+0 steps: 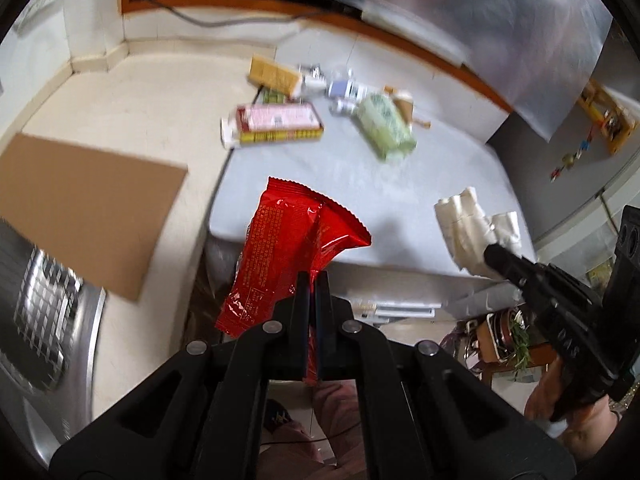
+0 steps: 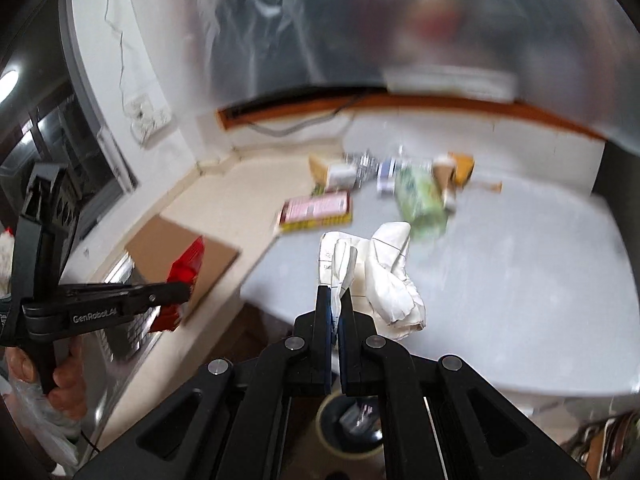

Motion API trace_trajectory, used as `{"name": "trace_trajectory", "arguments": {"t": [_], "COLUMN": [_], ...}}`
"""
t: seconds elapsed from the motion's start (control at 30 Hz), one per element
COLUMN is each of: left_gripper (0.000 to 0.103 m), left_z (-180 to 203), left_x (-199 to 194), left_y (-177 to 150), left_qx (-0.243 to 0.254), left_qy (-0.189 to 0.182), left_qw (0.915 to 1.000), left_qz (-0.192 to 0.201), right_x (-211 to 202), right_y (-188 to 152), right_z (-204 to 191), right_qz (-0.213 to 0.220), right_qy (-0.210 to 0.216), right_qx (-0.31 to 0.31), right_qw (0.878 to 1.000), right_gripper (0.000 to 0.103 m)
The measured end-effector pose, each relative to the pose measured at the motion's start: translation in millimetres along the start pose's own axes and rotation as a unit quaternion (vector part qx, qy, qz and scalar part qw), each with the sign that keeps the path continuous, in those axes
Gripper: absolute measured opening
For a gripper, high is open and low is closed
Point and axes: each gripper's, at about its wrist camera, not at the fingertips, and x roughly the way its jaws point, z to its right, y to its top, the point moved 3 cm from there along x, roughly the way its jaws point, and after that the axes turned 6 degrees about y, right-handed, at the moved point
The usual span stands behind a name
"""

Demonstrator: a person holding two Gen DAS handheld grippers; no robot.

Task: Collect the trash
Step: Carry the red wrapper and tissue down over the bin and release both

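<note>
My left gripper (image 1: 314,278) is shut on a red foil wrapper (image 1: 280,248), which hangs crumpled in the air in front of the grey table's (image 1: 360,184) near edge. My right gripper (image 2: 339,294) is shut on a crumpled white paper (image 2: 390,276), held above the table's front part. From the left wrist view the right gripper (image 1: 494,254) shows at the right with the white paper (image 1: 468,228) in it. The right wrist view shows the left gripper (image 2: 186,290) at the left with the red wrapper (image 2: 186,270). More trash lies at the far end of the grey table (image 2: 520,272).
On the table's far side lie a pink and yellow box (image 1: 276,124), a green packet (image 1: 386,126), a tan box (image 1: 274,74) and small cartons. A brown cardboard sheet (image 1: 88,208) lies on the cream counter at the left. A round bin (image 2: 352,424) stands below my right gripper.
</note>
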Motion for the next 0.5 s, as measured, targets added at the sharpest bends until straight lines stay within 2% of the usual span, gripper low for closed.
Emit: {"name": "trace_trajectory", "arguments": {"t": [0.2, 0.37, 0.5], "left_gripper": [0.000, 0.000, 0.000], "left_z": [11, 13, 12], "left_x": [59, 124, 184], "left_y": [-62, -106, -140], "left_qx": [0.002, -0.011, -0.031], "left_qy": [0.007, 0.013, 0.008], "left_qw": [0.9985, 0.9955, 0.9937], "left_qz": [-0.055, -0.093, -0.107], "right_x": [27, 73, 120], "right_y": [-74, -126, -173], "right_z": [-9, -1, 17], "right_qz": [-0.074, -0.125, -0.164], "right_qy": [0.005, 0.018, 0.034], "right_qx": [0.004, 0.014, 0.021], "right_qw": [0.997, 0.992, 0.986], "right_gripper": [0.002, 0.002, 0.002]}}
